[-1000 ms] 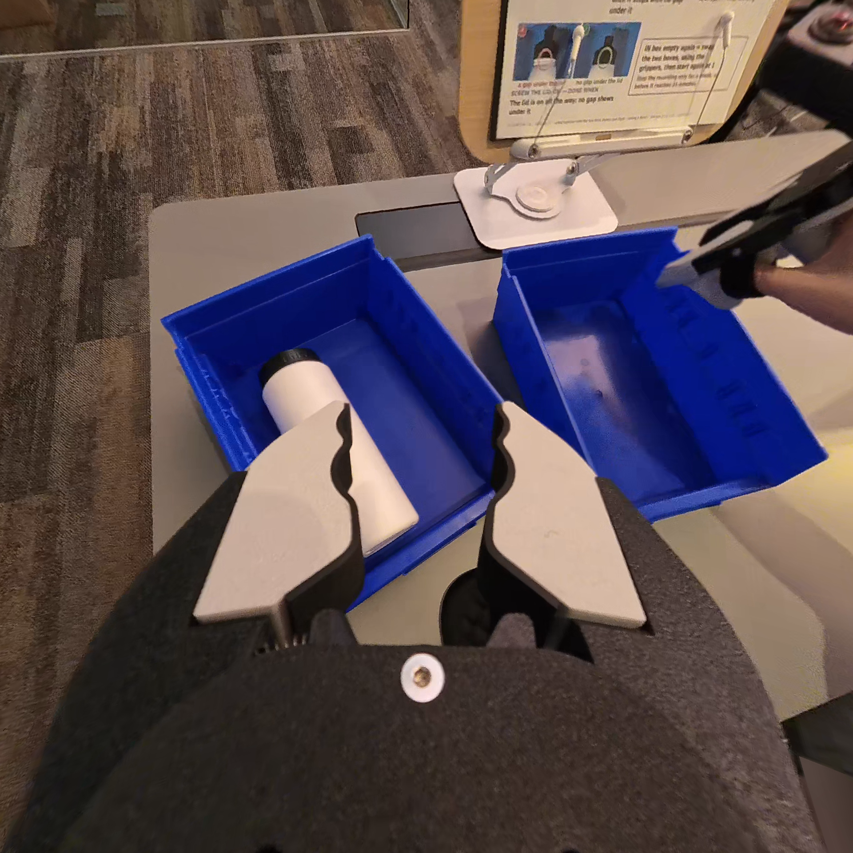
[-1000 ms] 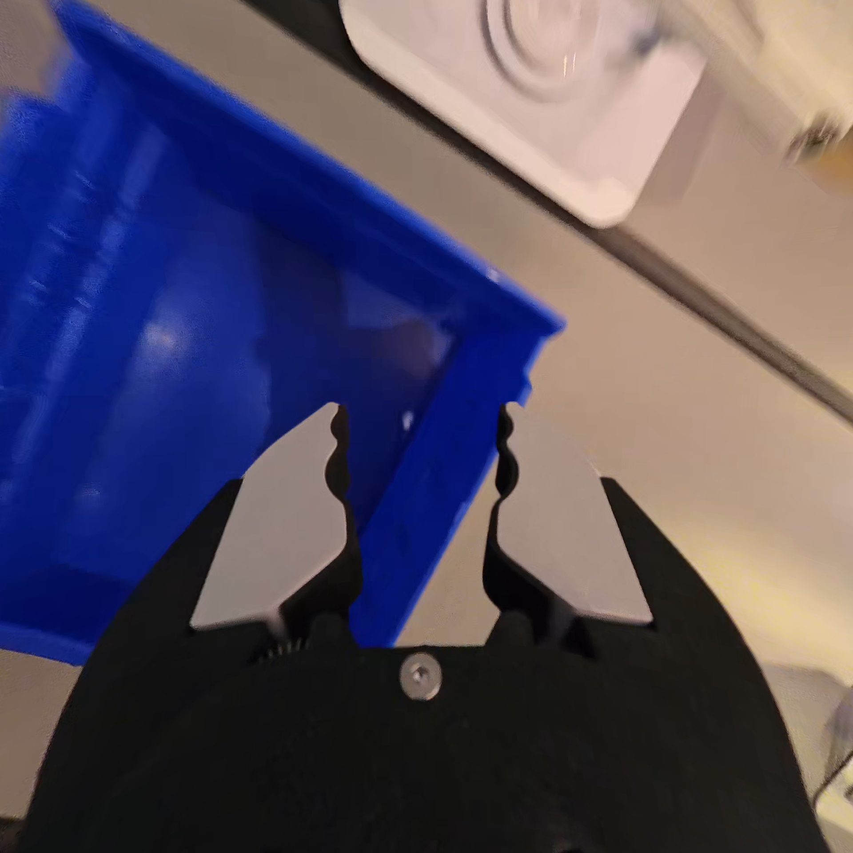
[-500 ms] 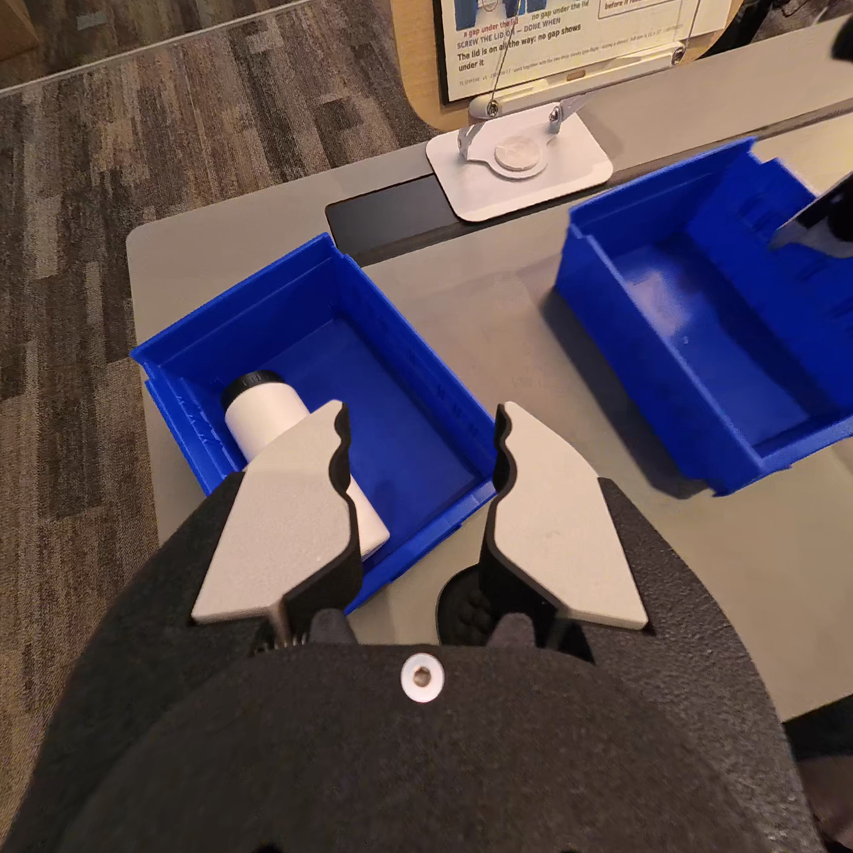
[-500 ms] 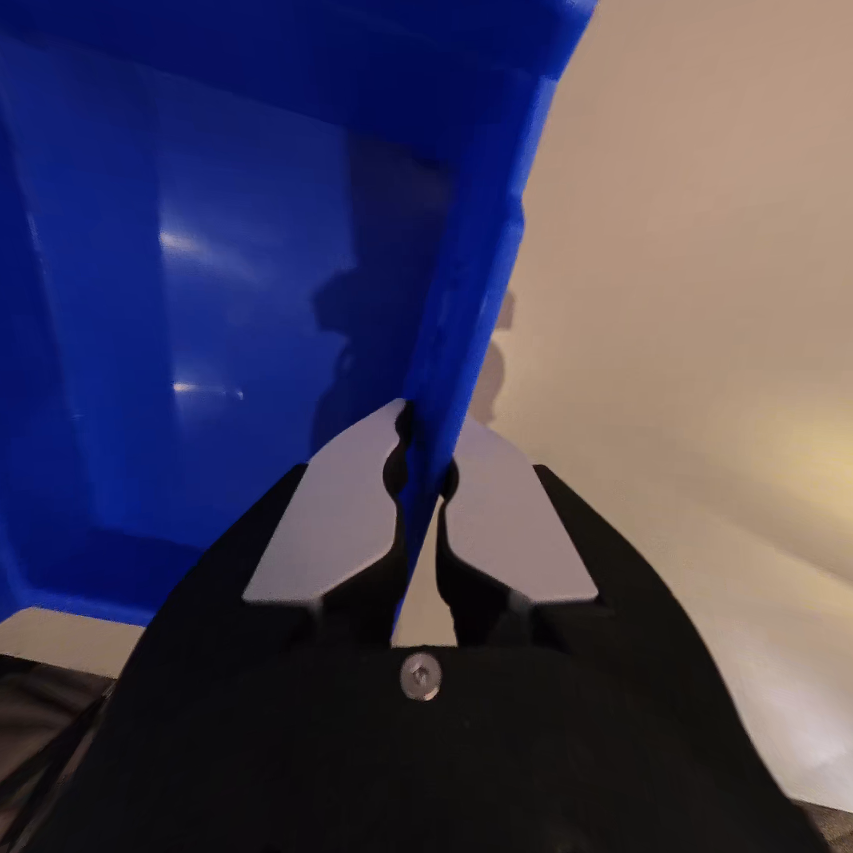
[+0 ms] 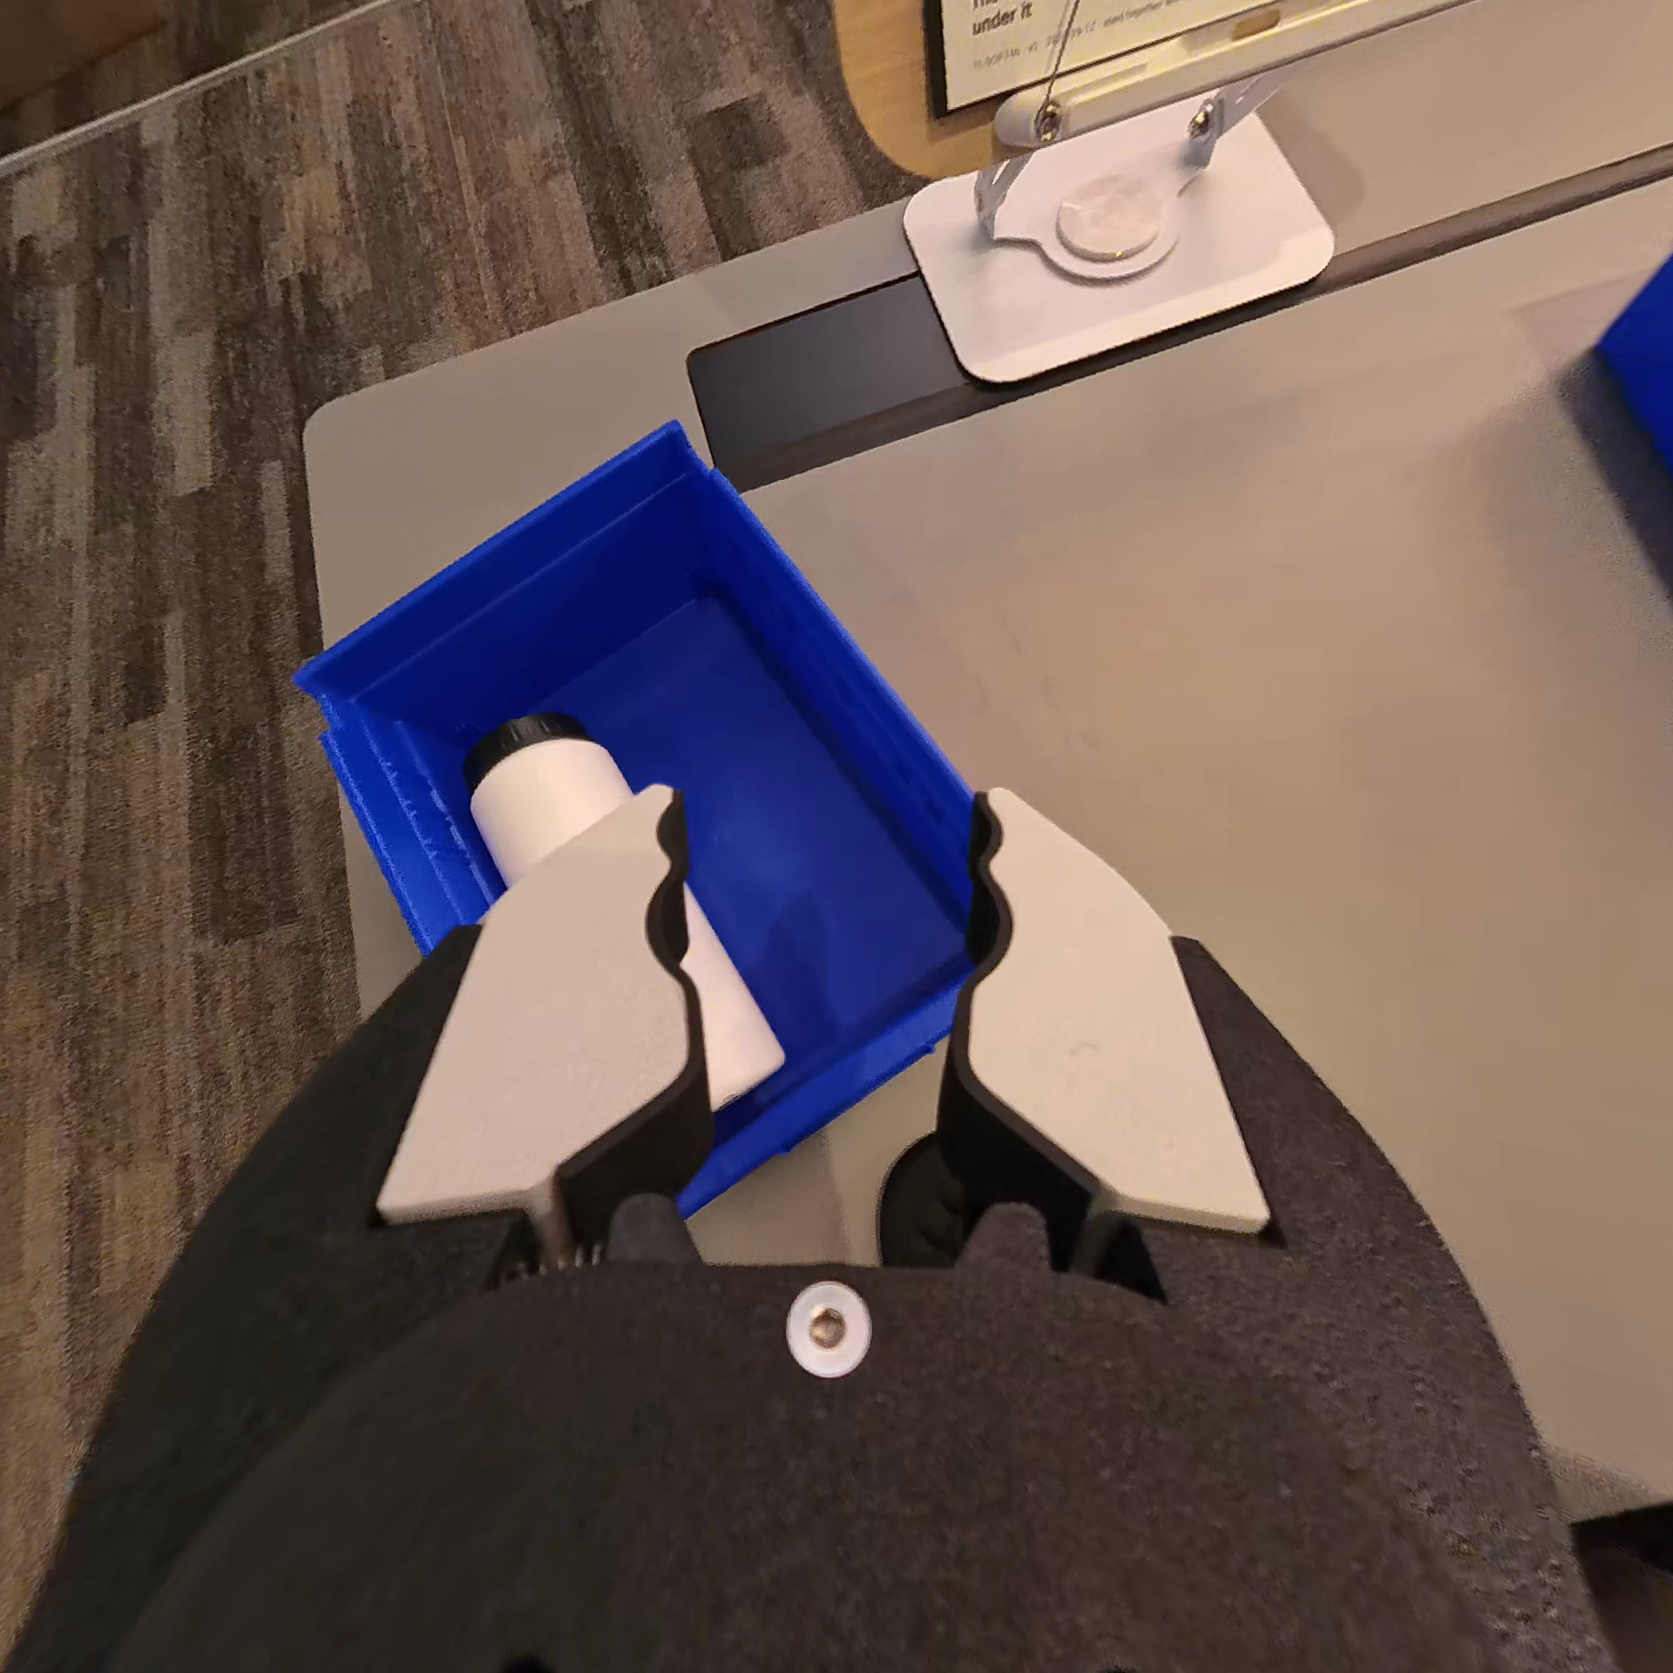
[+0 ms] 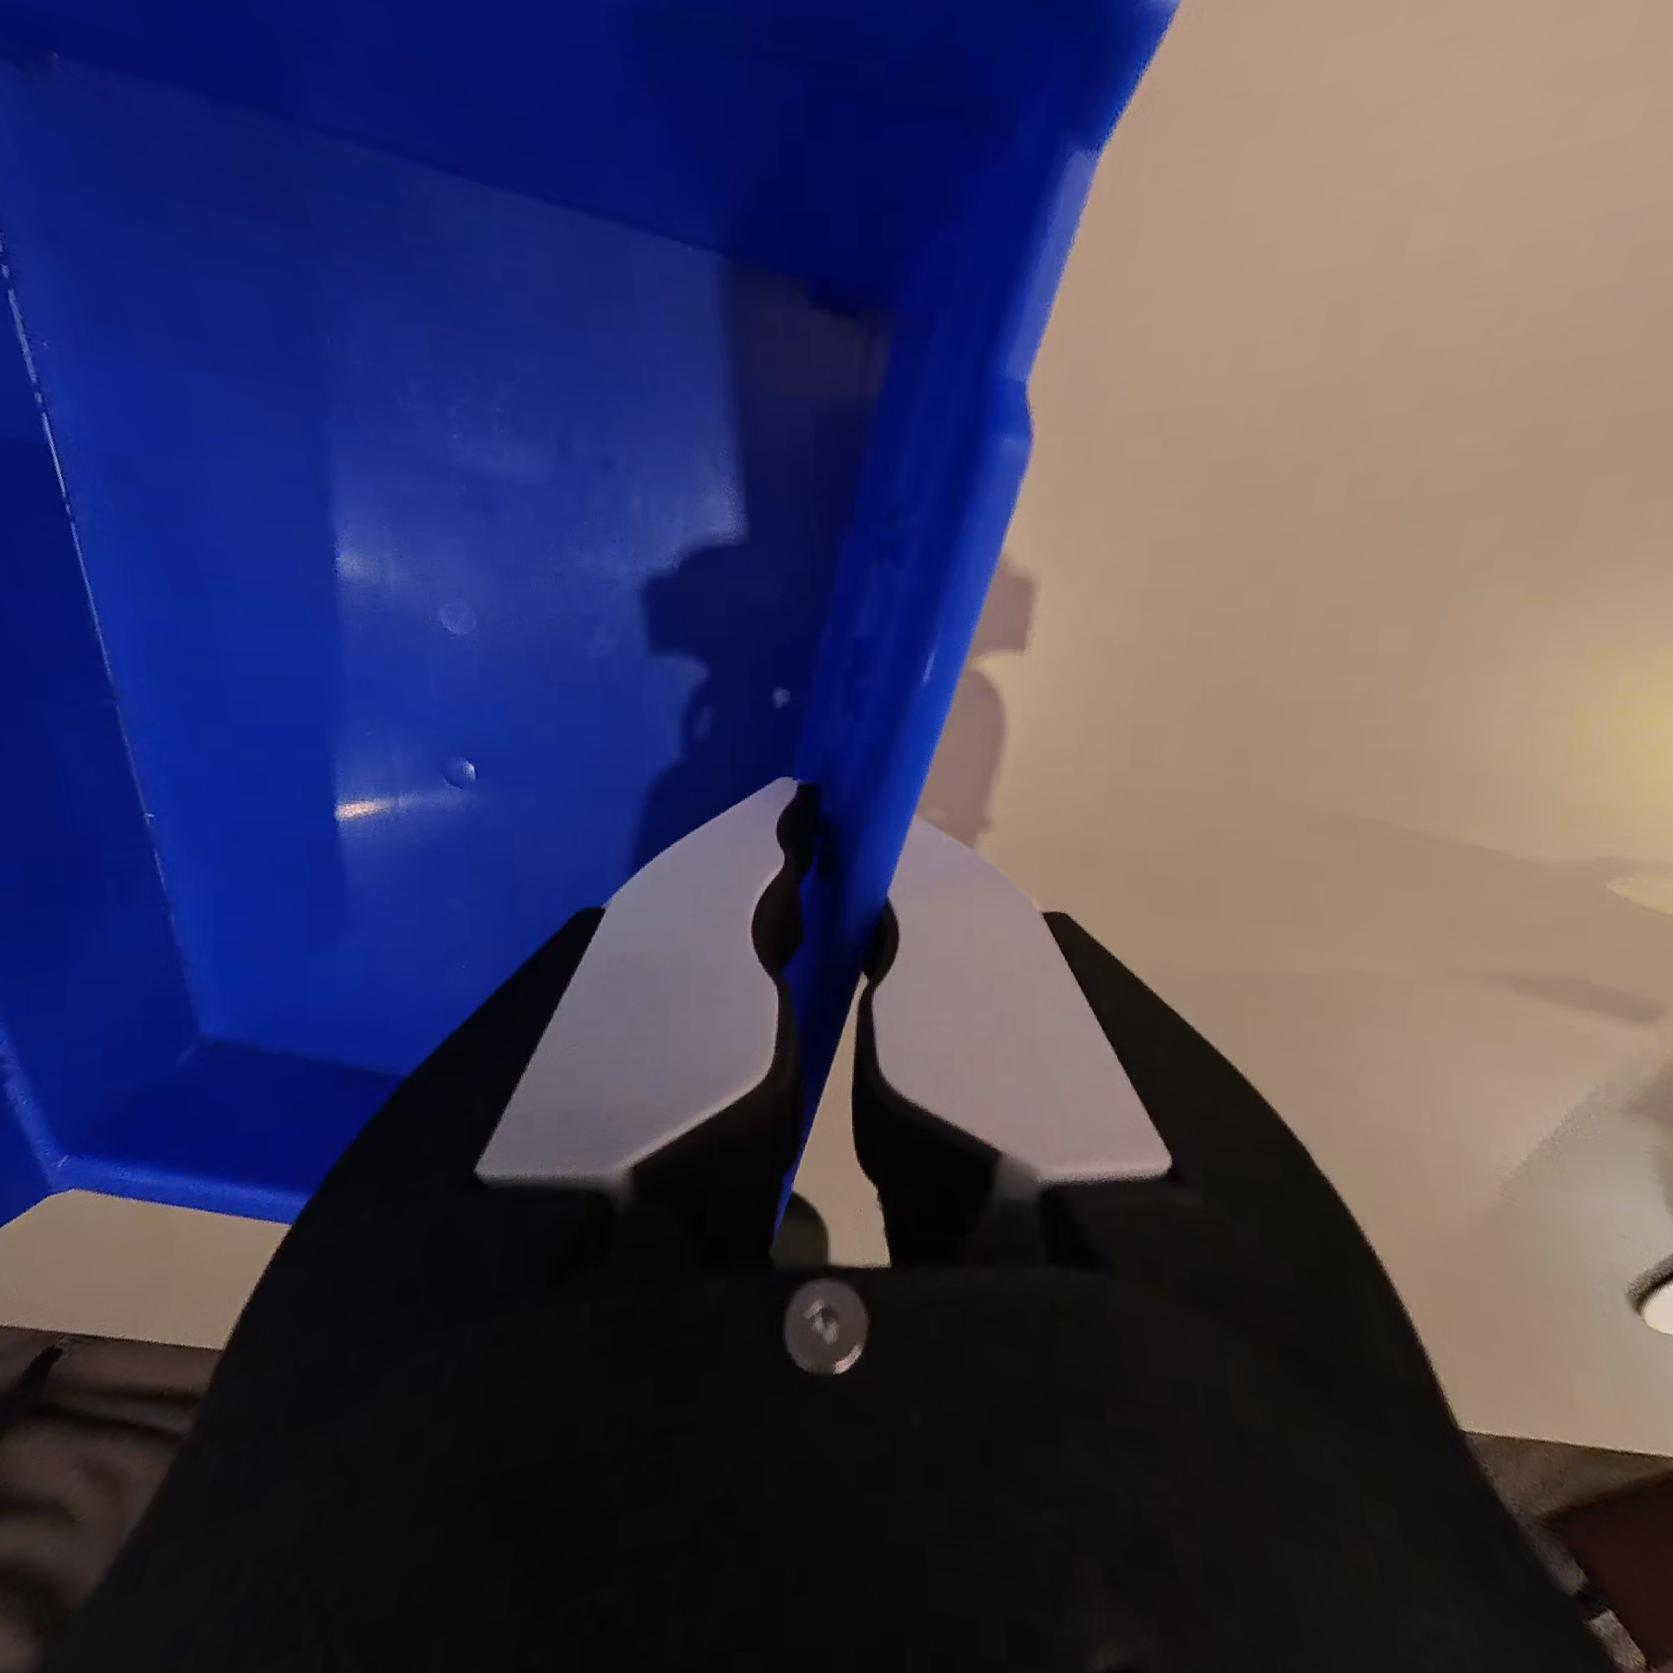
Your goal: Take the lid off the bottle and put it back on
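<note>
My left gripper (image 5: pixel 822 892) hangs with its jaws wide apart and nothing between them, above the near end of a blue bin (image 5: pixel 819 634). The bottle (image 5: pixel 552 806) lies on its side in that bin against the left wall, black lid (image 5: pixel 525 733) still on and pointing away from me. My right gripper (image 6: pixel 837 892) is clamped on the side wall of a second blue bin (image 6: pixel 914 543). The white body looks rigid, smooth and light; I judge it may slip, so I would grip mid-body crosswise.
</note>
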### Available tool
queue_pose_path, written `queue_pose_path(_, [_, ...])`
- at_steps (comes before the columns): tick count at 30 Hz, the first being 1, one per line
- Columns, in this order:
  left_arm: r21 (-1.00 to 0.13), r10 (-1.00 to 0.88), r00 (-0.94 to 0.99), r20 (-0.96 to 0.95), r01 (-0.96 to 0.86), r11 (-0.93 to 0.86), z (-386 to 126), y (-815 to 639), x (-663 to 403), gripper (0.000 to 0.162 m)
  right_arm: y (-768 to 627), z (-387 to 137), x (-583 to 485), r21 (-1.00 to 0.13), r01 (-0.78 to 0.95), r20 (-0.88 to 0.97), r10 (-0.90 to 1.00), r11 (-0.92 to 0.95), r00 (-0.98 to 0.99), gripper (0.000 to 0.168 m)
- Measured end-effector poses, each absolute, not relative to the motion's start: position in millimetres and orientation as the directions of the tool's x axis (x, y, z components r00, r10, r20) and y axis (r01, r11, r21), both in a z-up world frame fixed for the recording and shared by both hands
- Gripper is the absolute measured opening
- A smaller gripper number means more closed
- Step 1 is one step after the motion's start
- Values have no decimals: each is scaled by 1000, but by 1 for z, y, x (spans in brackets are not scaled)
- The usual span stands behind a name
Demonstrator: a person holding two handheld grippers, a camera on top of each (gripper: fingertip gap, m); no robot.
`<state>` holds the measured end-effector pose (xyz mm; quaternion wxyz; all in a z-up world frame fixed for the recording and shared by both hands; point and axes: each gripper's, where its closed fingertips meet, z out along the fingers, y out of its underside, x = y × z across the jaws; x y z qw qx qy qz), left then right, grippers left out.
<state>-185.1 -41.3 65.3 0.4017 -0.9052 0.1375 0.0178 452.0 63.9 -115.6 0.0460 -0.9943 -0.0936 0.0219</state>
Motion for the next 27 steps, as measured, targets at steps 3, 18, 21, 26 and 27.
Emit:
queue_pose_path(3, [-704,-211,965,-158,-260,-661,60,-38,-190,60,64,-116,478,-87,179,-22,182,-980,983,10])
queue_pose_path(18, [-652,42,996,-78,-19,-758,38,-53,-284,68,78,-86,522,-322,260,166,216,-910,962,39])
queue_pose_path(21, [-618,132,990,-43,77,-783,22,-56,-316,68,87,-30,534,-547,247,301,87,-800,950,40])
queue_pose_path(26, [-519,222,975,-26,177,-837,-15,-51,-349,64,77,81,498,-927,197,213,-15,-320,977,53])
queue_pose_path(27, [-503,229,973,-26,185,-844,-22,-49,-353,63,72,94,483,-960,176,175,26,-218,984,54])
